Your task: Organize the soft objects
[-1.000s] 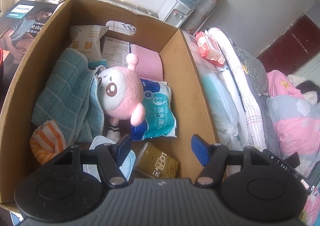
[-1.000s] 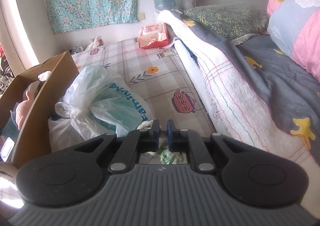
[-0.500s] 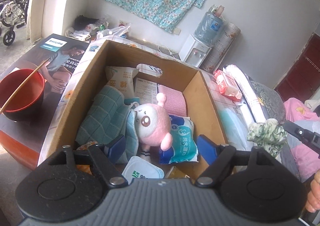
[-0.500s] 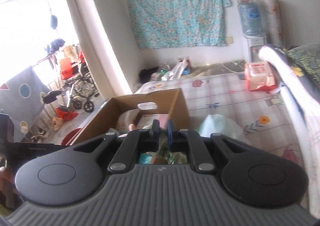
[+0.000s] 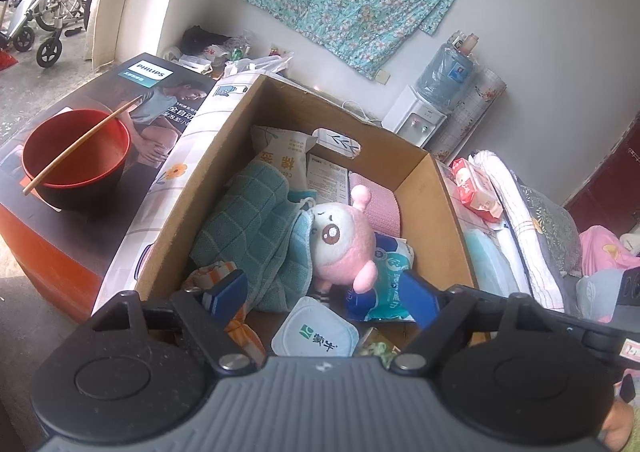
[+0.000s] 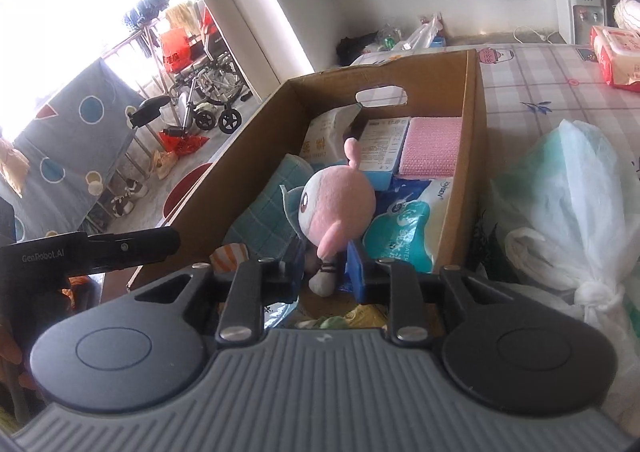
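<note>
My right gripper jaws opening over cardboard box; pink plush toy just past my fingertips, its feet between them, untouched. White plastic bag right of my fingers.

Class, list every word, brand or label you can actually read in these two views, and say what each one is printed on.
"PHILIPS": large printed box under the red bowl.
"GenRobot.AI": black body of the left gripper, seen from the right wrist.
"蒙牛": white lidded tub in the cardboard box.
Chinese print on the beige packet, the blue-white pack and the red wipes pack: too small or blurred.
</note>
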Demonstrator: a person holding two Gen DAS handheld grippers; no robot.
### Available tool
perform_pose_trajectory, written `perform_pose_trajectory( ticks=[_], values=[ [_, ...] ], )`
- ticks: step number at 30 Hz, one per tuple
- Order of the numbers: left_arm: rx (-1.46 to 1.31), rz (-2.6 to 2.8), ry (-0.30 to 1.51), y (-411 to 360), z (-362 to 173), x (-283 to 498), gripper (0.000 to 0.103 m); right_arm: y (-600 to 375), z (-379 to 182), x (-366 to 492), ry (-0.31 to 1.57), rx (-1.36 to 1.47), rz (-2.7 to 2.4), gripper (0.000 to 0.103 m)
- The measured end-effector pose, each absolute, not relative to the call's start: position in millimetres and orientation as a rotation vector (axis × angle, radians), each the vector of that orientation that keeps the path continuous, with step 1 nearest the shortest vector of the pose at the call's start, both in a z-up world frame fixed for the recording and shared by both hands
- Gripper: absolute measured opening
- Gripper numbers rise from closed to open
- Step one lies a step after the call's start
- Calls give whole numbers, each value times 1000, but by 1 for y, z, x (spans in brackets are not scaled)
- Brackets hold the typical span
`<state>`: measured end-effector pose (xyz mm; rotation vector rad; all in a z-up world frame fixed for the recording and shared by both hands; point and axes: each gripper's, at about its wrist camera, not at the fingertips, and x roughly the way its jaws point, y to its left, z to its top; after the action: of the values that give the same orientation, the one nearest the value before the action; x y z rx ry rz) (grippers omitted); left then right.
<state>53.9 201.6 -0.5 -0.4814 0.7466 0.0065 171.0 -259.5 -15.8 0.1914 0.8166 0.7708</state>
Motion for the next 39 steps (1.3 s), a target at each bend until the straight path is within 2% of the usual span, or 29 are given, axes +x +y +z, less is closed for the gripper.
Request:
perform_pose_trajectory(
  ticks=[8, 11, 12, 14, 16, 19, 22, 26, 28, 39],
  values=[
    [-456, -26, 716, 186, 4, 45, 89, -312, -17, 149, 777, 296, 714, 30],
    [-418, -29, 699, 176, 9, 39, 92, -330, -16, 136, 747, 318, 687, 38],
    [-396, -29, 693, 171, 12, 37, 94, -336, -15, 130, 731, 319, 674, 44],
    [-346, -26, 680, 161, 18, 32, 98, -346, -13, 118, 694, 311, 647, 50],
    [-287, -24, 663, 148, 23, 27, 103, -352, -11, 108, 665, 295, 615, 60],
    [-216, -38, 641, 128, 28, 20, 103, -362, -13, 93, 643, 280, 567, 75],
    [-207, -45, 663, 110, 29, 17, 103, -369, -18, 82, 634, 266, 524, 83],
    [-170, -43, 688, 88, 30, 11, 103, -380, -26, 73, 639, 249, 463, 90],
    [-147, -26, 690, 78, 30, 6, 103, -386, -30, 71, 650, 248, 432, 101],
    [-5, 77, 761, 50, 20, 4, 103, -397, -37, 71, 704, 211, 370, 102]
  ],
)
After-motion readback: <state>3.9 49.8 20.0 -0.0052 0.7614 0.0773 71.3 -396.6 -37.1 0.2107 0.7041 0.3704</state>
